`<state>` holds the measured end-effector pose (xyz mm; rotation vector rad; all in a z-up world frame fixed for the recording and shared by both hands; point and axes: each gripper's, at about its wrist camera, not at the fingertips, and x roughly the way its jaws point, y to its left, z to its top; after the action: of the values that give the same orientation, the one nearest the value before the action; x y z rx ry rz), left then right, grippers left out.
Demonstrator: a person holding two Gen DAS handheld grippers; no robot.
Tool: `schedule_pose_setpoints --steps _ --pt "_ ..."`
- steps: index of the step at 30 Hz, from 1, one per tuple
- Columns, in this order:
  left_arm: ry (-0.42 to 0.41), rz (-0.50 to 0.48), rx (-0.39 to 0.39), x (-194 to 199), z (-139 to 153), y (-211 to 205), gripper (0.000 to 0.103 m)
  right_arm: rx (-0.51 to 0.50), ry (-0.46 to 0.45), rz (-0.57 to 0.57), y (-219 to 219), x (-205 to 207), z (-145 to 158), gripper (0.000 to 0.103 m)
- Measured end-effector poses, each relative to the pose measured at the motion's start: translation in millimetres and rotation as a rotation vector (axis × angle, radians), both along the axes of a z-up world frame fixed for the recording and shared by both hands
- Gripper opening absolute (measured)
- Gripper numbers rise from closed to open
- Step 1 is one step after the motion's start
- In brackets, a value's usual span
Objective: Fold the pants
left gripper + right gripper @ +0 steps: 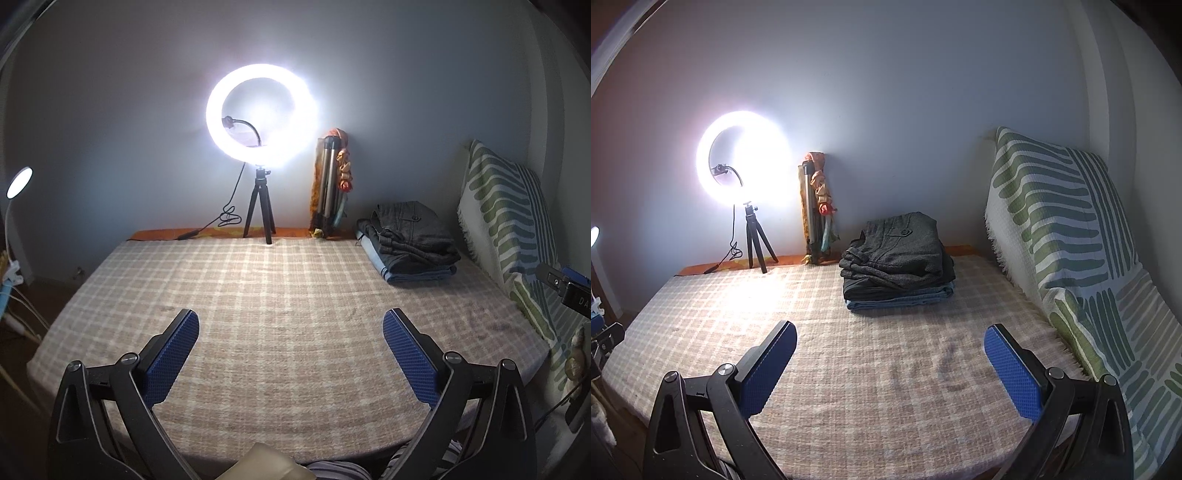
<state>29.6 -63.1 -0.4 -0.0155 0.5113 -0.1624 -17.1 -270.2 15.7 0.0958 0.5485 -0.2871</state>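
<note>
A stack of folded pants (410, 242) (899, 258) lies at the far right of the checked bed cover (277, 295) (868, 350): a dark grey pair on top, dark and blue denim ones beneath. My left gripper (291, 325) is open and empty, held above the near middle of the bed. My right gripper (890, 338) is open and empty, in front of the stack and apart from it. Part of the right gripper's body (565, 286) shows at the right edge of the left wrist view.
A lit ring light on a small tripod (260, 118) (744, 162) stands at the far edge by the wall, its cable trailing left. A folded tripod with cloth (330, 184) (816, 214) leans on the wall. A green-striped cushion (517, 229) (1071, 240) lines the right side. A small lamp (18, 182) stands left.
</note>
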Motion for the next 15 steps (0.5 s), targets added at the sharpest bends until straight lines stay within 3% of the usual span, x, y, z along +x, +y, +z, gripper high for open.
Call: schedule_pose_setpoints --steps 15 --pt "0.013 -0.003 -0.012 1.5 0.5 0.6 0.100 0.002 0.000 0.006 2.3 2.2 -3.9 0.103"
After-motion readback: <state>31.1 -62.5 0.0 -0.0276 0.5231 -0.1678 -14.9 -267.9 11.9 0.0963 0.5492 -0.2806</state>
